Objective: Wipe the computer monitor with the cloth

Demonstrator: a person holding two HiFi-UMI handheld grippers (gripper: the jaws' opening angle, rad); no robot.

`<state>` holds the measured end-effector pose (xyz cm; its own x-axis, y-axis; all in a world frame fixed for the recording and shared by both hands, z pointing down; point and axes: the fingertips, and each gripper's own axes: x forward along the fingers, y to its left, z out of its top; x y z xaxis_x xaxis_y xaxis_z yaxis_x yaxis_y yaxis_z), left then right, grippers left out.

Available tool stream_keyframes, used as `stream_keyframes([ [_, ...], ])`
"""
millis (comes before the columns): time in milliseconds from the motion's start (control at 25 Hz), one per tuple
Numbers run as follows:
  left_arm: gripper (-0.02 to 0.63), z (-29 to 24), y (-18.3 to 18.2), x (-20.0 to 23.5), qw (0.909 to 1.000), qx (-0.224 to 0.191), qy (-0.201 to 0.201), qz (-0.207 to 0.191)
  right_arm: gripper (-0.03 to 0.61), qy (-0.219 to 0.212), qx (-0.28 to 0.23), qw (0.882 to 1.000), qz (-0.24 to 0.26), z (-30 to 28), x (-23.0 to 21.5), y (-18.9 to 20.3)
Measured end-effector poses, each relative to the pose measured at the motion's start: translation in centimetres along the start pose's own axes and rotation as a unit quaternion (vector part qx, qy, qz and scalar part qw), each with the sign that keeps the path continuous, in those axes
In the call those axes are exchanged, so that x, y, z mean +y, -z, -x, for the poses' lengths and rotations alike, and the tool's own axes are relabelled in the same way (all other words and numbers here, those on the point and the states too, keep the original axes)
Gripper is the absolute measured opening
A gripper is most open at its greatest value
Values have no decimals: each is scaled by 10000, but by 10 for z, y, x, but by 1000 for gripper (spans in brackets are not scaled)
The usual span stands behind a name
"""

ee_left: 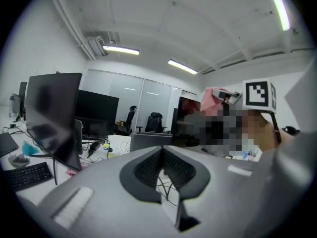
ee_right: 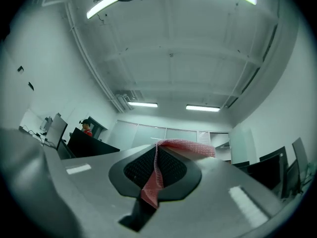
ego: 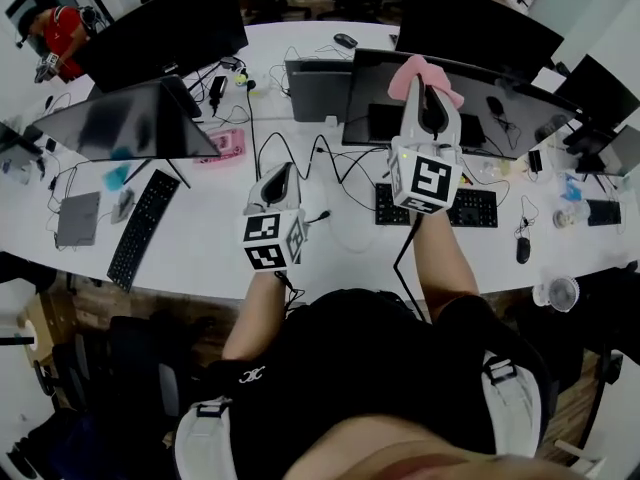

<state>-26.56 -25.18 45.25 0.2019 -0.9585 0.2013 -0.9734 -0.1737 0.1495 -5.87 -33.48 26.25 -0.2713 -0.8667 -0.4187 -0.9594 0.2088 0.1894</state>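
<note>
Right gripper [ego: 424, 80] holds the pink cloth [ego: 414, 70] up near the top of the monitor [ego: 376, 80].
Its jaws clamp the cloth, aimed ceilingward, seemingly off the screen; left gripper [ego: 280, 179] hangs closed, empty. Wiping looks yet to be done.

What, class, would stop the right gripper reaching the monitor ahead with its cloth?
Likely nothing, so yes: the right gripper, shut on the pink cloth, hangs at the monitor's top edge, nothing visible between them.

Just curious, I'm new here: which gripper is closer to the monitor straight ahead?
Right. The right gripper, holding the pink cloth, is up by the top edge of the monitor; the left gripper hangs over the desk, left of the monitor.
</note>
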Motion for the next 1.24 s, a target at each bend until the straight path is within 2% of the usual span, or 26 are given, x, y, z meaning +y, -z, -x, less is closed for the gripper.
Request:
stream_keyframes([
  [200,49,-27,-8,-55,9989,-29,444,-178,9,287,381,9988,140,45,-58,20],
  [360,49,-46,-12,-103,9962,-25,806,-337,9,609,752,9953,61,86,-103,41],
  [560,49,-67,-14,-152,9926,-11,1108,-495,9,746,1018,9920,-32,117,-143,61],
  [800,49,-80,-19,-192,9894,-79,1299,-641,9,730,1155,9906,-112,131,-167,77],
  [1240,49,-97,-25,-236,9870,-163,1436,-698,9,643,1291,9892,-268,137,-198,95],
])
